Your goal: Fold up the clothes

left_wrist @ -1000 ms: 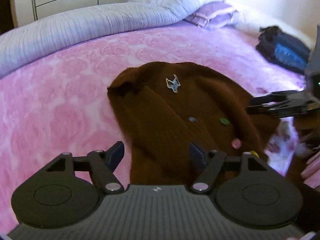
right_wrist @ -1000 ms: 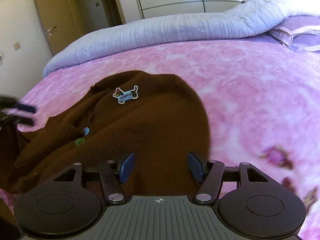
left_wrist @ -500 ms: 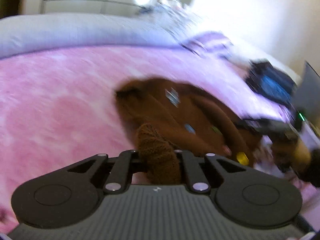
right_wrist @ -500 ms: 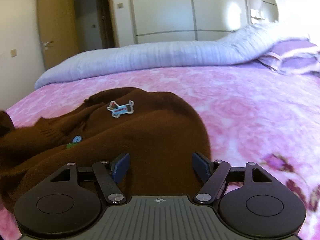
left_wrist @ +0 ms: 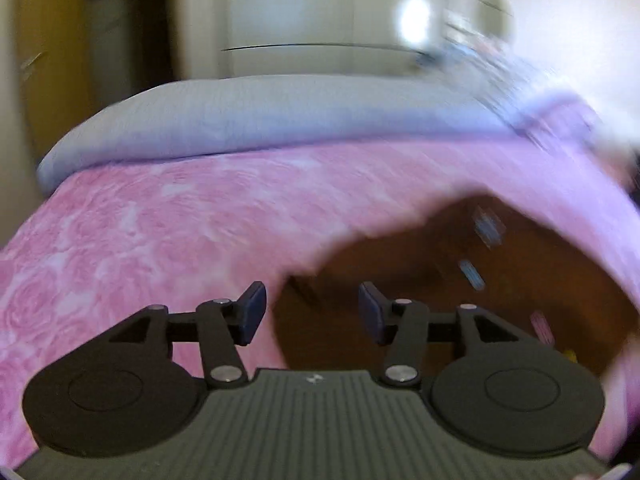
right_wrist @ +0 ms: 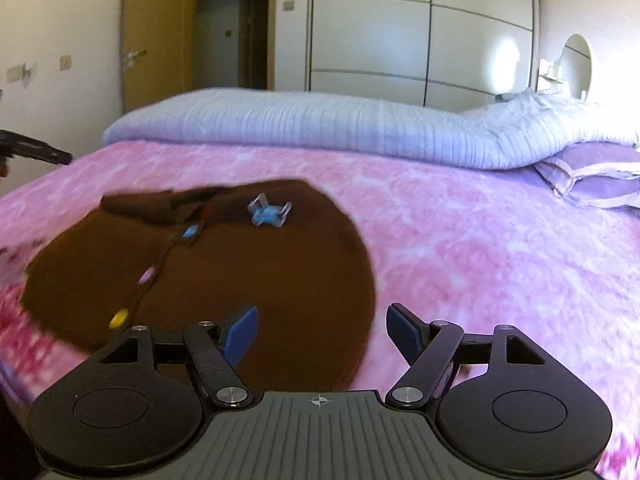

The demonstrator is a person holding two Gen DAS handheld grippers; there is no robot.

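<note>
The left wrist view is blurred — the brown cardigan [left_wrist: 500, 300] smears. Left gripper [left_wrist: 312, 312] opening, right gripper [right_wrist: 320, 332] spread; both empty — wide pink bedspread [right_wrist: 500, 260] beyond the cardigan's edge.

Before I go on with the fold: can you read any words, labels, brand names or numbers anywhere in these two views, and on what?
No readable text in either view.
brown cardigan: the small blue dog patch is a picture, with no lettering that I can make out.
left gripper and right gripper: each body bears only a small mark, a symbol and not letters.
wardrobe: plain panels, no labels.
</note>
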